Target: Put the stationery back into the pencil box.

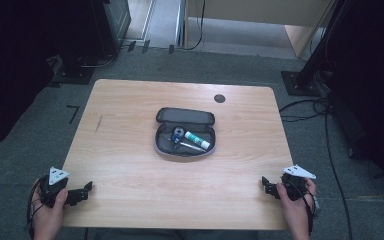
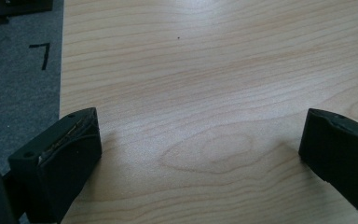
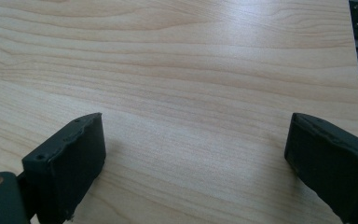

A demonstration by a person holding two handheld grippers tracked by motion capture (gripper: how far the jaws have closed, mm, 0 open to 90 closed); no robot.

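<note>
Left gripper (image 1: 82, 192) and right gripper (image 1: 266, 186) are held at the bottom corners of the frame, jaws spread wide, nothing gripped. Open pencil case (image 1: 185, 132) lies mid-frame on the table (image 1: 130, 165), well apart. Case rim is best pinned by one gripper while the glue stick (image 1: 197, 140) is pinched across its barrel. No legible writing.

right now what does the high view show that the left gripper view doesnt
High view alone: an open grey fabric pencil case mid-table, holding a white-and-green glue stick and a blue item, plus the right claw at the near right corner. Left gripper view alone: a black tape mark close up on grey carpet. Both: the light wooden table and the open left claw.
</note>
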